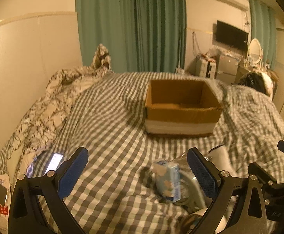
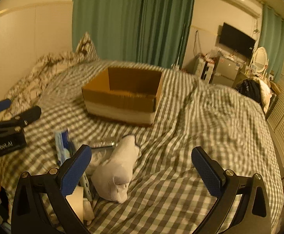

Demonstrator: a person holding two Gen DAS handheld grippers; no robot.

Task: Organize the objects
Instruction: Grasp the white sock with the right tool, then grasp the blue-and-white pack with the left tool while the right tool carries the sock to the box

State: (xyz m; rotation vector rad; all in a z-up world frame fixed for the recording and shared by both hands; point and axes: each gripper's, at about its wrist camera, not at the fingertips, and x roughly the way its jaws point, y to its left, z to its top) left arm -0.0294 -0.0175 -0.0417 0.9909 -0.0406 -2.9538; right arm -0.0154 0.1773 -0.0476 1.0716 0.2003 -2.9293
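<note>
Left wrist view: both grippers, left gripper [image 1: 138, 172] and right gripper [image 2: 142, 170], gape wide, holding nothing; I'd square up on the carton [image 1: 168, 181] before squeezing.

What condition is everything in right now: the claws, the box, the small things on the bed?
Left claw: open, empty.
Right claw: open, empty.
Cardboard box: open-topped, looks empty.
Tissue pack: standing upright.
White sock: lying on the bed.
Phone: screen lit.
</note>
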